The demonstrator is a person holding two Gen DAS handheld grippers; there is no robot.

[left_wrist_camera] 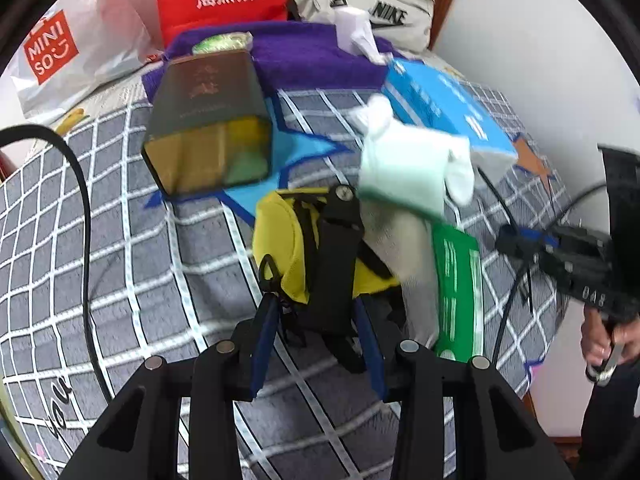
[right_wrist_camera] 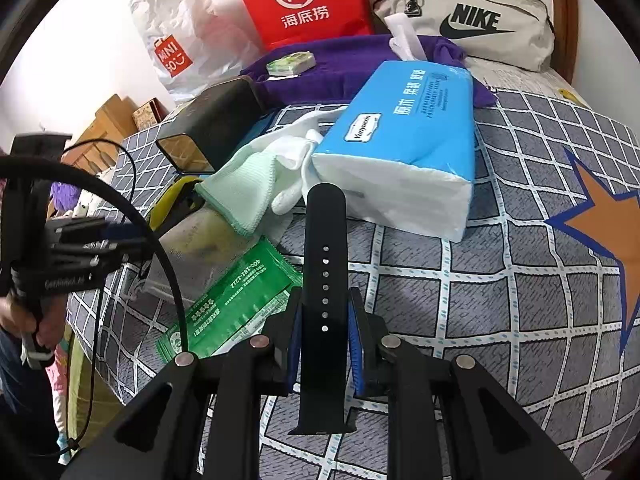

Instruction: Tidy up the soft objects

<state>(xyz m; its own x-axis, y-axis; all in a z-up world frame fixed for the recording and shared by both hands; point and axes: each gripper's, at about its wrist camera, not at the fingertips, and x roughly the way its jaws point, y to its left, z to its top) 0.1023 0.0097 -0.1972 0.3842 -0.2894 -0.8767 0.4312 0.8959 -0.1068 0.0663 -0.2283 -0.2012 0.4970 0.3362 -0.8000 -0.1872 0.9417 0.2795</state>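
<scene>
My left gripper (left_wrist_camera: 316, 316) is shut on a short black watch strap piece (left_wrist_camera: 336, 264), held over a yellow pouch (left_wrist_camera: 280, 248) on the bed. My right gripper (right_wrist_camera: 324, 332) is shut on a long black watch strap with holes (right_wrist_camera: 324, 280), held upright above the checked bedsheet (right_wrist_camera: 480, 300). A pale green and white glove (left_wrist_camera: 408, 168) lies on a grey cloth (left_wrist_camera: 404, 248); the glove also shows in the right wrist view (right_wrist_camera: 256, 176). The right gripper unit shows at the left wrist view's right edge (left_wrist_camera: 576, 256).
A blue tissue pack (right_wrist_camera: 404, 148), a green packet (right_wrist_camera: 232, 308), a dark box (left_wrist_camera: 208, 128), a purple towel (left_wrist_camera: 304, 56), a red bag (right_wrist_camera: 304, 0), a Miniso bag (right_wrist_camera: 180, 40) and a Nike bag (right_wrist_camera: 472, 16) crowd the bed's far side.
</scene>
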